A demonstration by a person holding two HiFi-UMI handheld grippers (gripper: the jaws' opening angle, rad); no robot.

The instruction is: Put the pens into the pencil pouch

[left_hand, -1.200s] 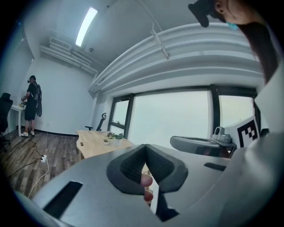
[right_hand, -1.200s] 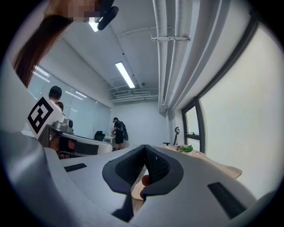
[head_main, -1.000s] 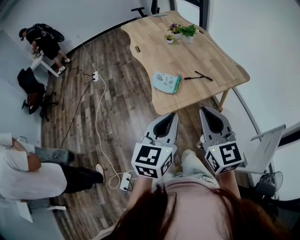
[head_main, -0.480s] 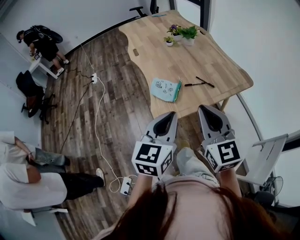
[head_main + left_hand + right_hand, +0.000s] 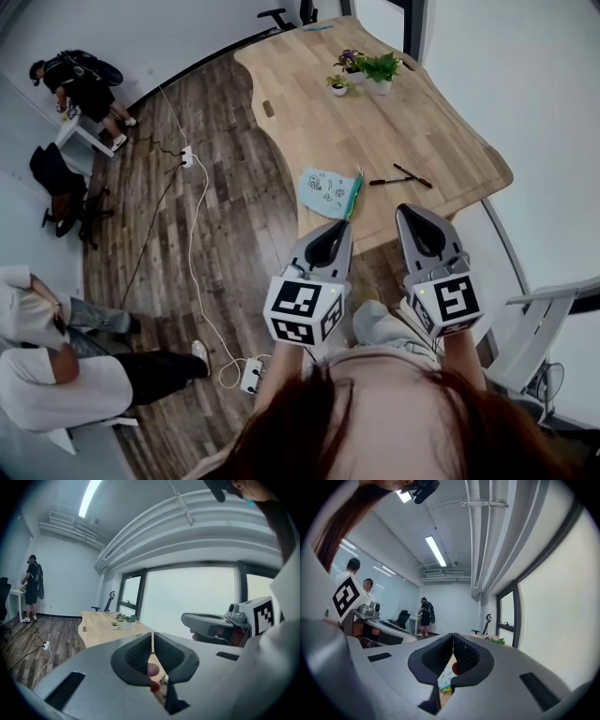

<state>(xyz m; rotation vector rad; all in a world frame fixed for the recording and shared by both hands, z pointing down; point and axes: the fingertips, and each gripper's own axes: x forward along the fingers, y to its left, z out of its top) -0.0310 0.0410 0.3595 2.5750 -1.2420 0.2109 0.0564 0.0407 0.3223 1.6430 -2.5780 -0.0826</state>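
A light teal pencil pouch (image 5: 330,192) lies near the front edge of the wooden table (image 5: 309,103). Two black pens (image 5: 387,181) lie side by side just right of it. My left gripper (image 5: 335,227) hovers short of the table edge, just below the pouch, shut and holding nothing. My right gripper (image 5: 413,210) is level with it below the pens, also shut and holding nothing. In the left gripper view the pads (image 5: 140,651) meet with the table (image 5: 98,627) ahead. In the right gripper view the pouch (image 5: 446,677) shows beneath the closed pads (image 5: 465,654).
Small potted plants (image 5: 366,66) stand at the table's far side. A white stand (image 5: 539,314) is at the right of me. A power strip and white cable (image 5: 197,234) lie on the wood floor. People (image 5: 56,375) and a desk (image 5: 80,112) are at the left.
Both grippers have moved forward together towards the table, so its front edge, the pouch and the pens now lie closer to their tips. Both stay shut.
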